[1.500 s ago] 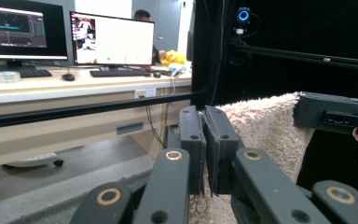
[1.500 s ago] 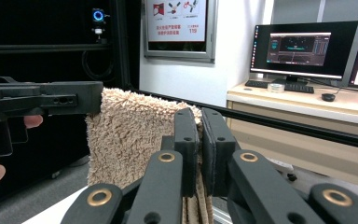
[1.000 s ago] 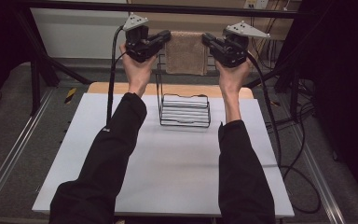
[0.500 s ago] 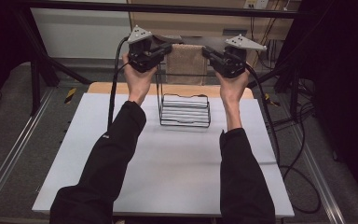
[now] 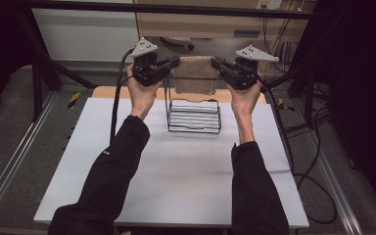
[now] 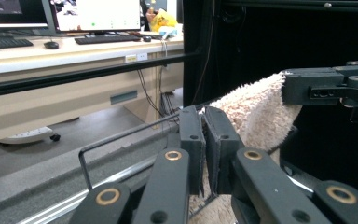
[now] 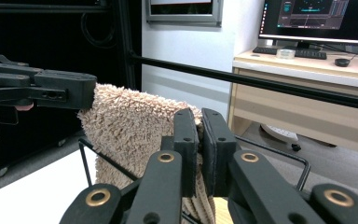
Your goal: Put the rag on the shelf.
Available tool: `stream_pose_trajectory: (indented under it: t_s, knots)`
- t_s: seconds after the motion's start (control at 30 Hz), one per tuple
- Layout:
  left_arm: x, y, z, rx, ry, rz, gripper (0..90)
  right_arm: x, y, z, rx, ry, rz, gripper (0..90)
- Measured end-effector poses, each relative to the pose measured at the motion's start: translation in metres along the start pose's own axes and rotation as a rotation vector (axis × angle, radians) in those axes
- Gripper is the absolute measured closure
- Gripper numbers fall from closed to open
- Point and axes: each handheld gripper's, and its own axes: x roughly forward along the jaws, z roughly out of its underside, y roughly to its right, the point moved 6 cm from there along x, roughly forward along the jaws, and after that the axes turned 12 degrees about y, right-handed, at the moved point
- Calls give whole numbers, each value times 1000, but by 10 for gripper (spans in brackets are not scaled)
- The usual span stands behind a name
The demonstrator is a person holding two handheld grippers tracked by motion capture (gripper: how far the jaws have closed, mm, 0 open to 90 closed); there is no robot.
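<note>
The left gripper (image 5: 175, 62) and right gripper (image 5: 216, 63), jaws clamped, stretch the beige fluffy towel (image 5: 195, 73) between them, directly above (apparently for draping) the black wire rack (image 5: 194, 115).

Worktop (image 5: 176, 181): white surface, wooden edge showing along the 12 o'clock side. Black wire rack (image 5: 194, 115) stands directly on it, toward 12 o'clock, near centre line. Rest of surface bare white.
</note>
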Motion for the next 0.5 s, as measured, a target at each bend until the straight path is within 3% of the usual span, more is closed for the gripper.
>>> stream_pose_trajectory:
  t_s: [0.23, 0.5]
  knots:
    - [-7, 7, 4, 7, -9, 18, 855, -7, -6, 1, -18, -23, -10, 850]
    - [-13, 12, 15, -6, -55, 37, 850, -17, -10, 11, -19, -49, -36, 848]
